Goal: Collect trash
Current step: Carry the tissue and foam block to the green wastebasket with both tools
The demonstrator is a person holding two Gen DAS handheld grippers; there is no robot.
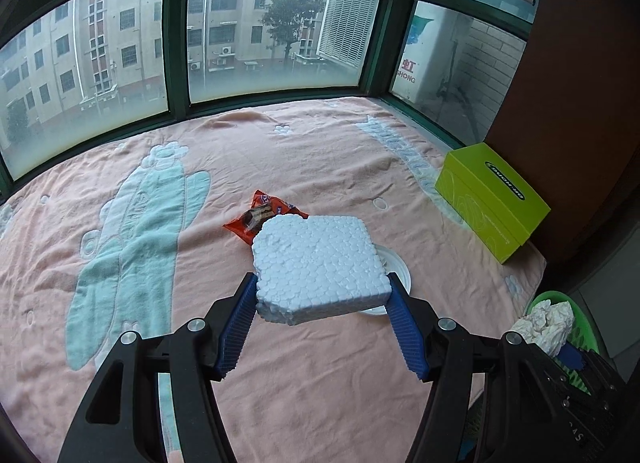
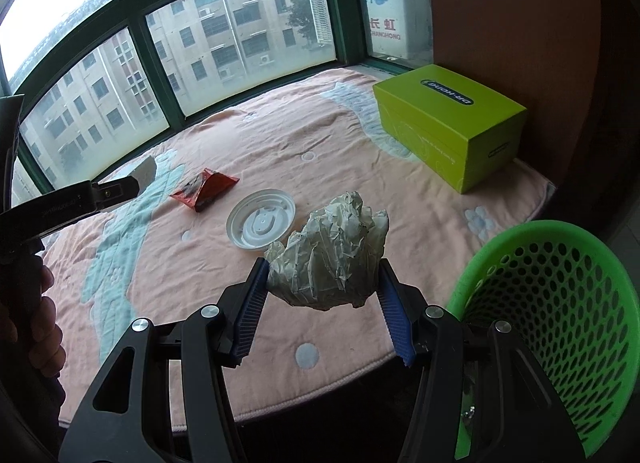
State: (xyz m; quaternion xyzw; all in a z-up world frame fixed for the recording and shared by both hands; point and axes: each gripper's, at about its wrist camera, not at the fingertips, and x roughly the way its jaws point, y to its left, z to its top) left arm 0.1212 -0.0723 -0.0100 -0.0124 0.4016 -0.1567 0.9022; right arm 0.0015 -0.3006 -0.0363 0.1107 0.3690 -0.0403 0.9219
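left gripper (image 1: pixel 323 295): blue pads clamped on both sides of white foam block (image 1: pixel 320 263), held up off the pink blanket (image 1: pixel 280 151)
wrapper (image 1: pixel 260 219): red snack pack flat on blanket, just behind the foam
lid (image 2: pixel 261 225): white plastic disc on blanket, right of wrapper
right gripper (image 2: pixel 322 283): jaws closed on crumpled paper wad (image 2: pixel 334 255), held above blanket edge
basket (image 2: pixel 560 303): green mesh bin, just right of right gripper
box (image 2: pixel 452 123): lime-green, far right on blanket

Pebbly foam block (image 1: pixel 320 263) (crumpled paper (image 2: pixel 332 259))
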